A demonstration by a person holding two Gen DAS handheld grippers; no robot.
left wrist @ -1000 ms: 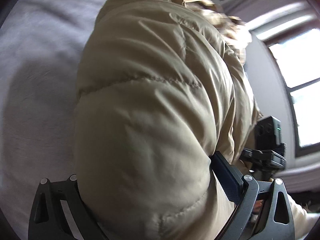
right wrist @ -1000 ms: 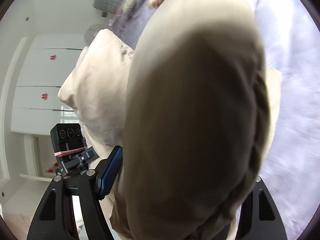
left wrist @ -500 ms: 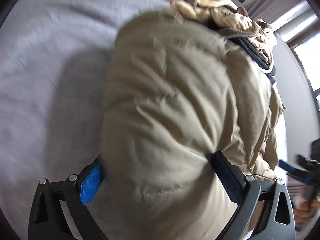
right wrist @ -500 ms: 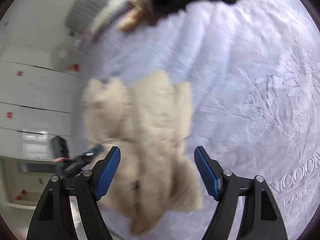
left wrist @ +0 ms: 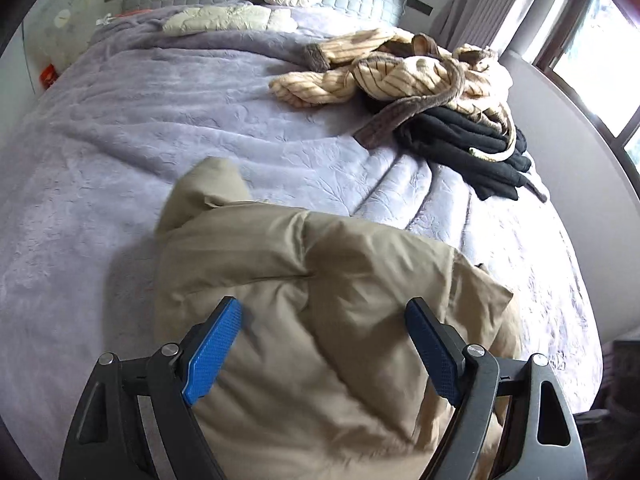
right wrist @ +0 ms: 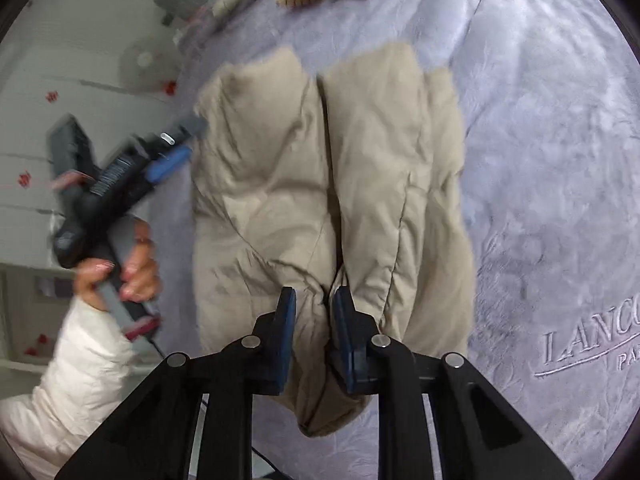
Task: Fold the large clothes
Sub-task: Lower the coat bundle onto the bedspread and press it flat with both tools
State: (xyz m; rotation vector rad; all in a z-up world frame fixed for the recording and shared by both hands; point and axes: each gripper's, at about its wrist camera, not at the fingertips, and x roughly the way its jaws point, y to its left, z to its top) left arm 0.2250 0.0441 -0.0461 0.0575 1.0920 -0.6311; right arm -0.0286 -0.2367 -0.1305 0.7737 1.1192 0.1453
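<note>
While pinched, jacket (right wrist: 328,184) between right tool (right wrist: 314,320).

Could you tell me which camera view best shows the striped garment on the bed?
The left wrist view: the striped garment lies there in full, sharp, atop dark clothes. The right wrist view catches only a blurred tip at its top edge.
</note>
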